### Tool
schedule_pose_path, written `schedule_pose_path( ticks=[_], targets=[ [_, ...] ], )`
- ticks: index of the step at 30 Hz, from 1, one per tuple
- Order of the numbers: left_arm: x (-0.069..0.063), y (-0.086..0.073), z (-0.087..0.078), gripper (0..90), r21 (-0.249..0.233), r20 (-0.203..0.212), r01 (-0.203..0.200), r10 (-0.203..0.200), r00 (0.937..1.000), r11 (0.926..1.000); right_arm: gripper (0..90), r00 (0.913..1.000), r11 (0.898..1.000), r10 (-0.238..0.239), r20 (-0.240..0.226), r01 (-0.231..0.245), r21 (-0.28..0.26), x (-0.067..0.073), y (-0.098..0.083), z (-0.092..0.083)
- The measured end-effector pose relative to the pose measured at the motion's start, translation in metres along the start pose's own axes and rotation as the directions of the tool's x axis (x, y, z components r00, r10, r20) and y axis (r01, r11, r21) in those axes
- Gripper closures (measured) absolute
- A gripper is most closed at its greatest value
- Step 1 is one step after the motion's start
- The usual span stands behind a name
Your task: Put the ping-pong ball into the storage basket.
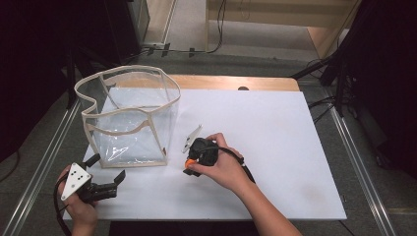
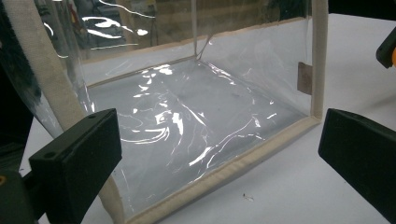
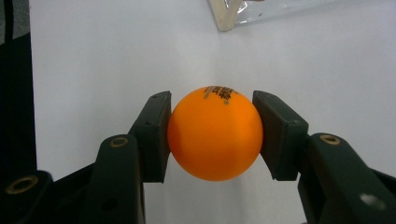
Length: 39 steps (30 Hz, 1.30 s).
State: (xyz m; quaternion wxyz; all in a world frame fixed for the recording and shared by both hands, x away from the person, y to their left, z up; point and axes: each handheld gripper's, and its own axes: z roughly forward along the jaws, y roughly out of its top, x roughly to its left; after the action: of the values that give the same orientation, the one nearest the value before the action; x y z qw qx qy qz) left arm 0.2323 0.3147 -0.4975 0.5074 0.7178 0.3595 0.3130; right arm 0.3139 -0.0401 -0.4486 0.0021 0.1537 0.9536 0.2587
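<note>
A white board [image 1: 275, 147] covers the table. At its left stands a clear bag [image 1: 130, 118] with beige trim, mouth up. The left gripper [image 1: 105, 173] rests at the board's near left corner, jaws spread wide and empty, facing the bag's lower edge. The right gripper [image 1: 189, 164], just right of the bag, is clamped on an orange ball [image 3: 215, 133] above the board.
</note>
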Motion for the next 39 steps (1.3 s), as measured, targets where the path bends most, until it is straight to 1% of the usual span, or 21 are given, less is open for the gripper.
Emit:
schedule_pose_path(
  ticks=[4,8,10,14,16,19,20,22,25,26,27,30,33,35,39],
  targets=[
    [0.0,0.0,0.0,0.0,0.0,0.0,0.0,0.0,1.0,1.0,48.0,1.0,1.0,-0.006,-0.002,0.006,-0.002,-0.002,0.002,-0.003],
    [0.0,0.0,0.0,0.0,0.001,-0.001,-0.001,0.001,1.0,1.0,48.0,1.0,1.0,0.001,-0.006,-0.001,0.004,-0.002,0.003,-0.006],
    [0.0,0.0,0.0,0.0,0.001,-0.001,-0.001,0.001,1.0,1.0,48.0,1.0,1.0,-0.007,-0.007,0.007,0.0,-0.003,0.004,-0.007],
    [0.0,0.0,0.0,0.0,0.001,-0.001,-0.001,0.001,1.0,1.0,48.0,0.9999,1.0,0.0,-0.016,0.0,0.001,-0.004,0.007,-0.01],
    [0.0,0.0,0.0,0.0,0.001,0.0,-0.001,0.001,1.0,1.0,48.0,0.9999,1.0,-0.008,-0.015,0.008,-0.002,-0.004,0.008,-0.011],
    [0.0,0.0,0.0,0.0,0.001,0.0,-0.001,0.001,1.0,1.0,47.9,0.9998,1.0,-0.007,-0.017,0.007,0.006,-0.005,0.009,-0.014],
    [0.0,0.0,0.0,0.0,0.001,0.0,-0.001,0.001,1.0,1.0,47.9,0.9996,1.0,-0.017,-0.023,0.017,-0.002,-0.005,0.01,-0.014],
    [0.0,0.0,0.0,0.0,0.001,0.0,-0.001,0.001,1.0,1.0,47.9,0.9998,1.0,-0.012,-0.017,0.012,0.006,-0.005,0.011,-0.016],
    [0.0,0.0,0.0,0.0,0.001,0.0,0.0,0.0,1.0,1.0,47.9,0.9998,1.0,-0.018,-0.013,0.018,0.0,-0.006,0.012,-0.018],
    [0.0,0.0,0.0,0.0,0.001,0.001,0.0,0.0,1.0,1.0,47.9,0.9999,1.0,-0.013,-0.009,0.013,-0.002,-0.006,0.012,-0.018],
    [0.0,0.0,0.0,0.0,0.001,0.001,0.0,0.0,1.0,1.0,47.9,0.9997,1.0,-0.021,-0.011,0.021,-0.006,-0.007,0.013,-0.019],
    [0.0,0.0,0.0,0.0,0.001,0.0,-0.001,0.001,1.0,1.0,47.9,0.9999,1.0,-0.002,-0.01,0.002,-0.009,-0.007,0.014,-0.022],
    [0.0,0.0,0.0,0.0,0.001,0.0,-0.001,0.001,1.0,1.0,47.9,0.9998,1.0,-0.014,-0.011,0.014,-0.015,-0.009,0.015,-0.024],
    [0.0,0.0,0.0,0.0,0.001,0.0,-0.001,0.001,1.0,1.0,47.9,0.9999,1.0,-0.01,-0.011,0.009,-0.016,-0.009,0.016,-0.026],
    [0.0,0.0,0.0,0.0,0.0,0.0,0.0,0.0,1.0,1.0,47.9,0.9997,1.0,-0.018,-0.015,0.017,-0.024,-0.01,0.018,-0.028]
  ],
)
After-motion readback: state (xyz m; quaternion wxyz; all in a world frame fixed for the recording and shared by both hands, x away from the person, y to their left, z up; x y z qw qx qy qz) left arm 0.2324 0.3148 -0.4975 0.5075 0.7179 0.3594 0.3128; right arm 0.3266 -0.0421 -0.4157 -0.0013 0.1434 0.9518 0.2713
